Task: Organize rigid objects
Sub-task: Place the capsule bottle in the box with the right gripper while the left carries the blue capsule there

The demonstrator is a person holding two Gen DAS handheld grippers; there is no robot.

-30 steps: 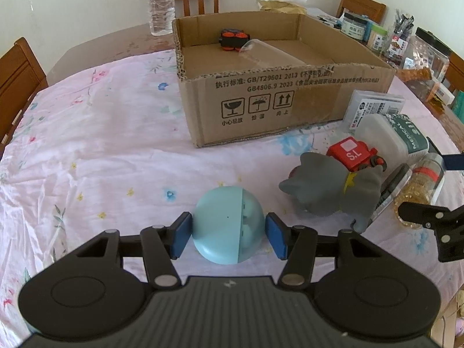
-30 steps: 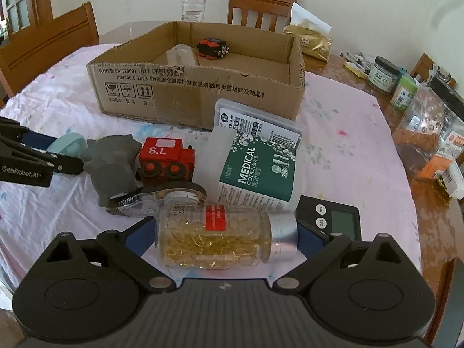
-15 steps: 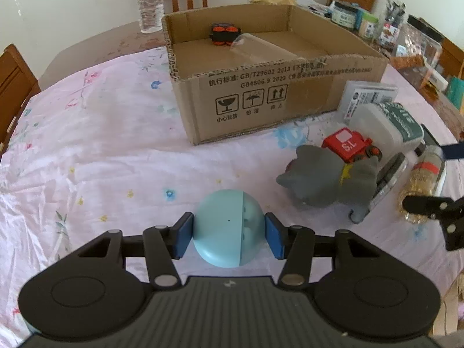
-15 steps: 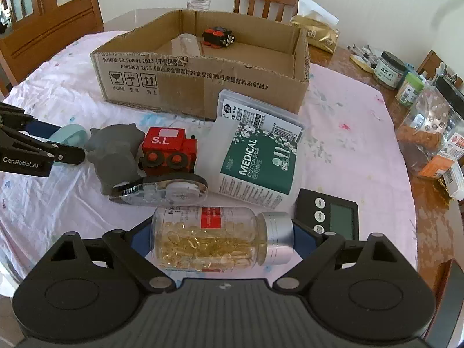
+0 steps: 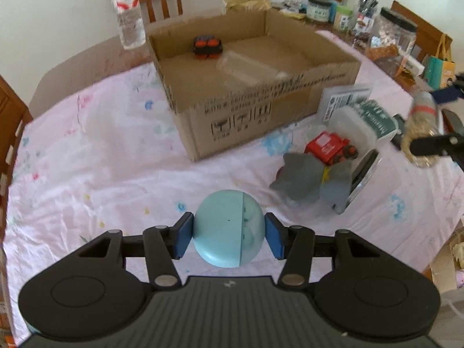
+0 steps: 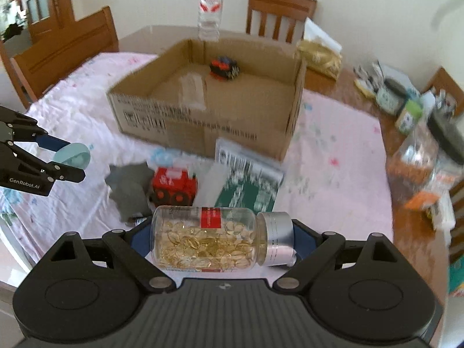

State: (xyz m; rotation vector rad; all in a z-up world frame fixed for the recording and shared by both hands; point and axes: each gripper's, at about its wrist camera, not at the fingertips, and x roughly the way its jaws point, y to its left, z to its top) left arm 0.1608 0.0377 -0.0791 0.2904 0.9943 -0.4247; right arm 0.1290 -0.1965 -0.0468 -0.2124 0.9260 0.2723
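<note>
My left gripper (image 5: 229,235) is shut on a light blue rounded case (image 5: 229,227) and holds it above the tablecloth. It also shows in the right wrist view (image 6: 74,153). My right gripper (image 6: 220,239) is shut on a clear capsule bottle (image 6: 208,236) with a silver cap, held sideways in the air; the bottle also shows in the left wrist view (image 5: 420,133). An open cardboard box (image 5: 261,110) stands ahead, holding a small black and orange toy (image 5: 207,46) and a clear container (image 5: 246,66).
On the cloth lie a grey soft toy (image 5: 304,182), a red toy train (image 6: 174,185), a cotton swab box (image 6: 249,185) and a flat packet (image 5: 345,101). A water bottle (image 6: 209,11), jars (image 5: 397,34) and wooden chairs (image 6: 278,14) stand around the table.
Both grippers have risen with their loads: the blue case and the capsule bottle are lifted off the table. The views now look down into the box from higher up.
</note>
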